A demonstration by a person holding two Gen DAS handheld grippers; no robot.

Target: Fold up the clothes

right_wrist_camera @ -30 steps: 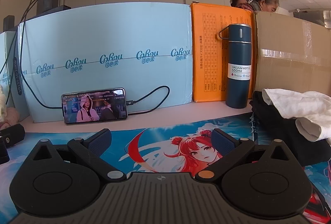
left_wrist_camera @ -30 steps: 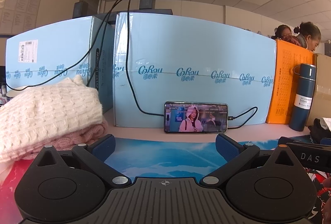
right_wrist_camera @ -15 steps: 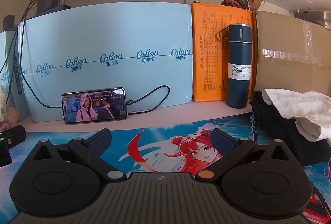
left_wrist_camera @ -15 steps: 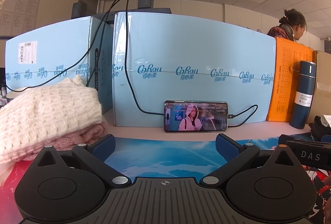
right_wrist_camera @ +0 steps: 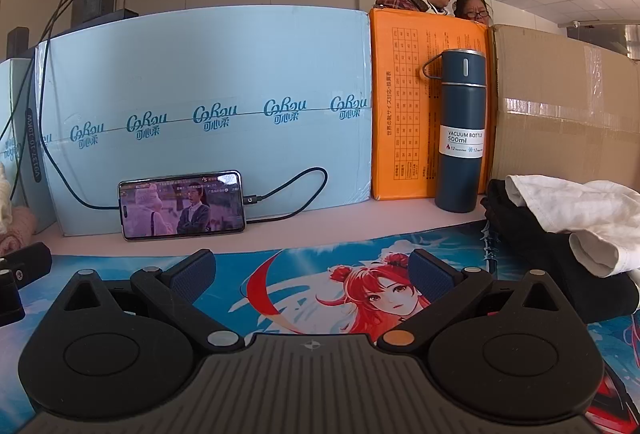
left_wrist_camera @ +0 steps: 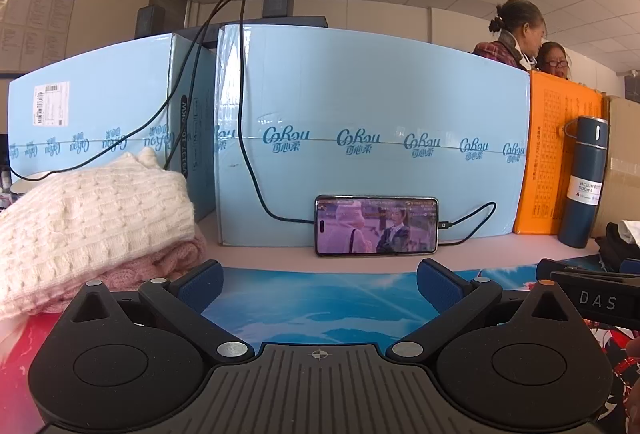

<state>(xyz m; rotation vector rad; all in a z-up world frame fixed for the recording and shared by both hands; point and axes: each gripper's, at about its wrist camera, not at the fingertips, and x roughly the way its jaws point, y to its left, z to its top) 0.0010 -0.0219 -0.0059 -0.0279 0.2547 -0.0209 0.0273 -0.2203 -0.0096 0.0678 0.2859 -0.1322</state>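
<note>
two grippers, both empty. we hold the left gripper (left_wrist_camera: 319, 280) and the right gripper (right_wrist_camera: 313, 268) low over the printed mat (right_wrist_camera: 304, 290) on the bench (right_wrist_camera: 360, 220), each with its jaws spread wide and nothing between the blue pads. the clothes lie in two heaps at opposite ends of the bench. to the left sits a cream cable-knit sweater (left_wrist_camera: 88, 218) resting on top of a pink knit (left_wrist_camera: 160, 262), just beside the left gripper's left finger. to the right, a white garment (right_wrist_camera: 576, 218) is draped over a black garment (right_wrist_camera: 536, 250), near the right gripper's right finger. we judge the knits to be thick, soft and springy, light for their bulk, and apt to stretch or snag if pinched by a single loop of yarn; a hem, cuff or shoulder seam would give a firmer hold. the white cloth looks thin and limp, likely to slide over the black one, so we would take it at its rolled edge. none of these is fragile. a phone (right_wrist_camera: 182, 205) on a charging cable and a vacuum bottle (right_wrist_camera: 460, 131) stand against the boxes at the back, well apart from both heaps. no folding has begun, as far as we can judge.
</note>
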